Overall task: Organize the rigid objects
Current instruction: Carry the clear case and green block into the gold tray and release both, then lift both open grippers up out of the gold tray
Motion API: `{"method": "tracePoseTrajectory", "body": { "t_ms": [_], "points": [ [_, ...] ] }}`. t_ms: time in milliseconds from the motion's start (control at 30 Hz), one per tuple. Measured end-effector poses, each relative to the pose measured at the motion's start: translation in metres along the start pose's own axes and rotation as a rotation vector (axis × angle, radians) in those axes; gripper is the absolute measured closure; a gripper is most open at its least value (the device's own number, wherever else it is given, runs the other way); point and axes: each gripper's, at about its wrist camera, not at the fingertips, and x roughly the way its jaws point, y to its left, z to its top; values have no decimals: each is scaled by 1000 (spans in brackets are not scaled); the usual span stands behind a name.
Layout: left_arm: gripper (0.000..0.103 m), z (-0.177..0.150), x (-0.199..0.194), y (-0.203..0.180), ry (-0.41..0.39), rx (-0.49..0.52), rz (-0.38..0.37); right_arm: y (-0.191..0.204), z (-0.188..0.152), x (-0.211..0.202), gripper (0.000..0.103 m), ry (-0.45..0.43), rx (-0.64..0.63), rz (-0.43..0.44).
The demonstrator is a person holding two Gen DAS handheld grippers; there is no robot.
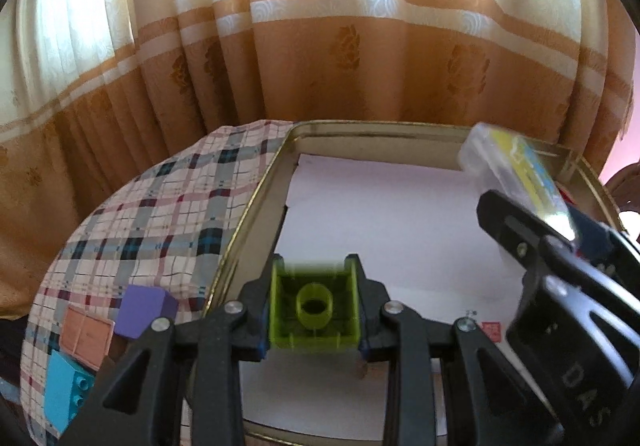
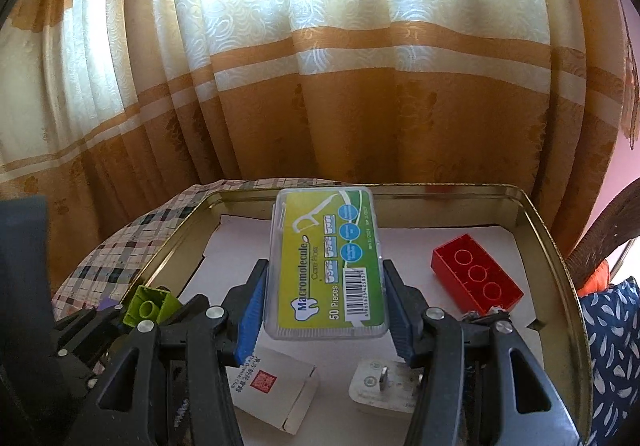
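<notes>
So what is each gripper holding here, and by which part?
The left gripper clamps the green brick by its two opposite side walls. The right gripper holds the floss pick box by its long side edges, near its lower end.

In the right wrist view the white plug [image 2: 380,386] at the bottom is partly covered by the right gripper's [image 2: 324,310] arm, and the small white card box [image 2: 276,390] beside it is half hidden behind the same gripper, its print too small to read. The small dark bits [image 2: 480,313] just below the red brick [image 2: 476,278] are too small to tell. In the left wrist view the floss box [image 1: 516,174] at the upper right is blurred, and the blue brick [image 1: 66,390] at the lower left is partly hidden behind the left gripper [image 1: 314,306].
</notes>
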Motion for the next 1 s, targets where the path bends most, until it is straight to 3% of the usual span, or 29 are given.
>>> {"method": "tracePoseTrajectory", "body": {
  "t_ms": [33,67,133,200,1000],
  "points": [
    [55,0,0,-2,1,10,14,0,0,0,43,3,-1,1],
    [49,0,-1,-5,-4,19,31,1,0,0,37,2,-1,-2],
    [25,-1,-3,-9,-4,32,-6,-2,0,0,33,-11,11,-9],
    [19,-2,-3,-13,4,35,-10,-7,0,0,32,-13,35,-5],
    [19,-4,-5,-13,8,23,11,-11,0,-3,30,-19,58,-11]
  ]
}}
